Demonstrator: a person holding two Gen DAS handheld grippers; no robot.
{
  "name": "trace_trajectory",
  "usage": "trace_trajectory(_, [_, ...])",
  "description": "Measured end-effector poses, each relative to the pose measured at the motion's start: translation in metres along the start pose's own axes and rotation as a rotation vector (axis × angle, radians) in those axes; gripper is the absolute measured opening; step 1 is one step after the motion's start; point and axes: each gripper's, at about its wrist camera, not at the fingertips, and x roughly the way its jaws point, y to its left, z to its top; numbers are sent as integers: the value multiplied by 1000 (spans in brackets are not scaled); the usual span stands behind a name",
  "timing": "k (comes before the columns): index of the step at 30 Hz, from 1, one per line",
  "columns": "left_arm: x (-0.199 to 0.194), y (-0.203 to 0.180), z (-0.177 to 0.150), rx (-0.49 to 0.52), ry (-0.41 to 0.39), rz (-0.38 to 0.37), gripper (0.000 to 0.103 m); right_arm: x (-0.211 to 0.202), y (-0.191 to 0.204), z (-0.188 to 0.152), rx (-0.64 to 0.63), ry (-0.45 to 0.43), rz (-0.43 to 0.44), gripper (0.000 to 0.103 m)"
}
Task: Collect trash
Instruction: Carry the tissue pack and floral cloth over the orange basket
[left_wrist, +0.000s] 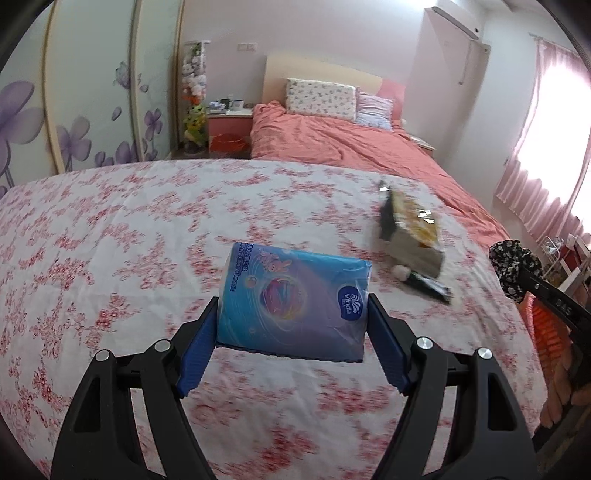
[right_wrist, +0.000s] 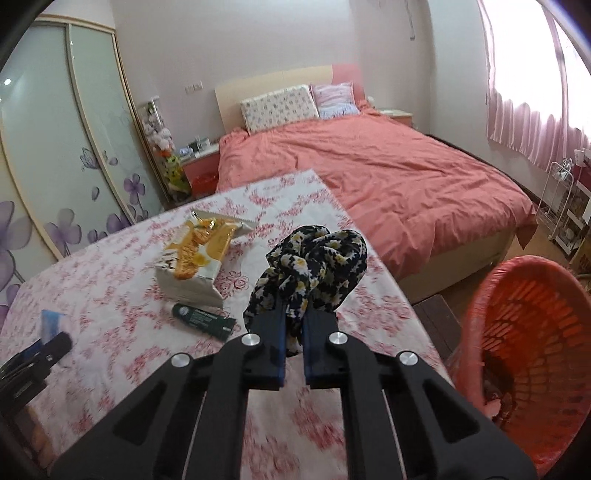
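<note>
- The left gripper (left_wrist: 291, 325) is pinching a blue plastic-wrapped tissue pack (left_wrist: 293, 301) at the centre of the left wrist view, its jaws spread wide and pressing the pack's two sides. The pack is soft and slick, so it could be squeezing out forward or sagging from the grip if the hand is swinging fast; the blur in that view suggests quick motion.
- The yellow-and-white foil snack bag (right_wrist: 195, 258) and the dark green tube (right_wrist: 205, 319) are lying on the floral-clothed desk (right_wrist: 110, 295), left of centre in the right wrist view, the tube just beside the bag. Either one could be getting overlooked, or knocked off the desk edge by a passing arm.
- The right gripper (right_wrist: 293, 332) is holding a black floral fabric scrunchie (right_wrist: 314, 266) at centre frame, jaws nearly closed on a thin fold. The cloth could be slipping free, or snagging on the pads at release.
- The orange mesh plastic basket (right_wrist: 535, 332) is sitting at the lower right, off the desk; a drop released early could be missing its rim.
</note>
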Motion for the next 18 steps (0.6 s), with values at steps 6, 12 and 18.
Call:
trace_trajectory(6, [-14,-32,-1,47,-17,-38,75,-49,-18,-4,9,-70,-3,8])
trace_trajectory(12, [-26,-68,-4,88,-18,-85,75,-91,-44,-13,30,-133,-46,8])
trace_trajectory(18, [-34,-108,-10,138,-10,-146,75,-125,-74,-21,50,-188,-108,8])
